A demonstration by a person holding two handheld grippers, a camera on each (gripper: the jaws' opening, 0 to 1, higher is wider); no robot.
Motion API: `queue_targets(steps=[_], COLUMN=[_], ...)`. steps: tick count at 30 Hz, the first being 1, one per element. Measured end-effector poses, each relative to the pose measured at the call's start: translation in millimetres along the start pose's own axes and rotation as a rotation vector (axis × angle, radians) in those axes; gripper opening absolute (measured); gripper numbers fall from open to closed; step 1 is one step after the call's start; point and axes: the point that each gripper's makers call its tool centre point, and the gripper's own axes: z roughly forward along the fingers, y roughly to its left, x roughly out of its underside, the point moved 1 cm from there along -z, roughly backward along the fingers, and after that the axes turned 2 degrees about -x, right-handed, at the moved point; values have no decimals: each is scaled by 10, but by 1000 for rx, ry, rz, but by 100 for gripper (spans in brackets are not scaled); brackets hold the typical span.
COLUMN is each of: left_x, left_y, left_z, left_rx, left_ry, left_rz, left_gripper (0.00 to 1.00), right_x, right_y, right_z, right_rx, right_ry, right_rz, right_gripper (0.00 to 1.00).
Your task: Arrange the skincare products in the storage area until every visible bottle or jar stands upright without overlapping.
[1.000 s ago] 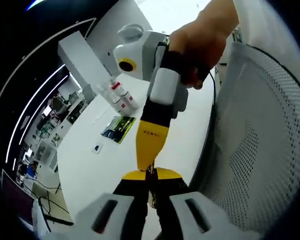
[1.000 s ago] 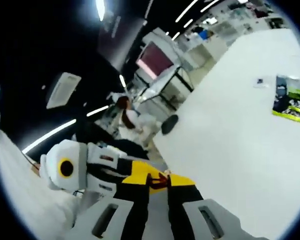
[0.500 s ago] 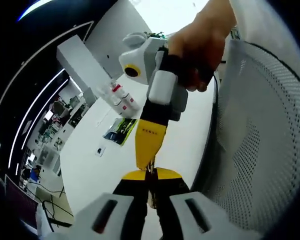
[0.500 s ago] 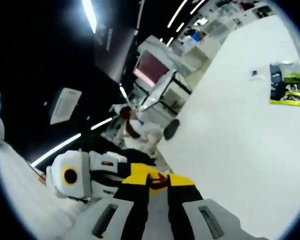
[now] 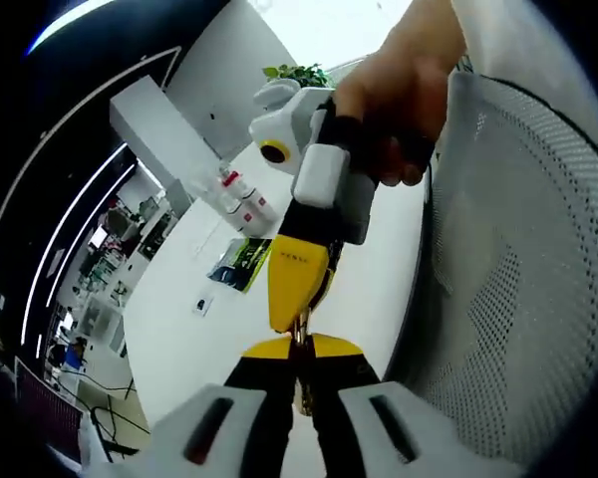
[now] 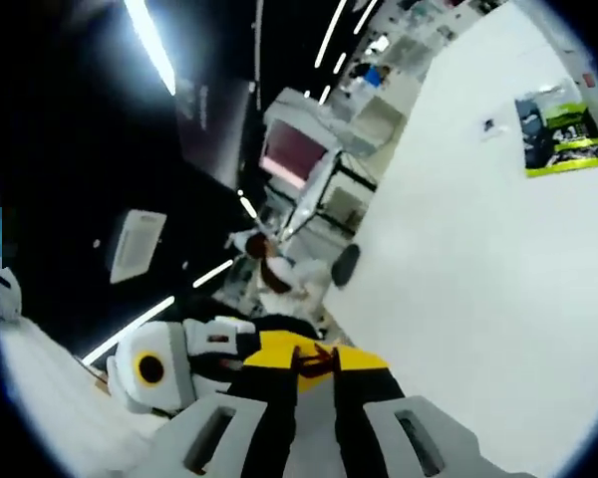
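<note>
The little bottles (image 5: 241,195) stood far off on the white table (image 5: 169,329), near a green packet (image 5: 241,261). The left gripper (image 5: 301,376) and right gripper (image 6: 315,364) were both closed tight, holding nothing. Sorting probably hadn't begun; next, reach toward them and open up.

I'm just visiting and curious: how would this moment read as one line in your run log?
left gripper: shut, empty | right gripper: shut, empty, held by hand | bottles: far on white table, untouched | green packet: lying flat
</note>
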Motion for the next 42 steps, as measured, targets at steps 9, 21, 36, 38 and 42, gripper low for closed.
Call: queue_targets(steps=[9,21,36,38,42], left_x=[11,16,18,16,50], left_y=[-11,-23,-24,-23,-38], left_z=[3,6,30,31,41], left_rx=[4,12,9,10,25], left_ry=[7,10,4,3,22], left_rz=[-5,-31,-65,-73,-122], left_gripper=[1,3,22,22,19], right_x=[18,27,-93,-104,-172], right_y=[-10,-18,-140,-156,-172], right_z=[1,-26,-214,-223,-278], right_rx=[-4,-10,-3,3,56], right_ry=[-27,-74,-151,-147,-117], right_rz=[28,44,95,73,-69], right_gripper=[11,10,0,0,0])
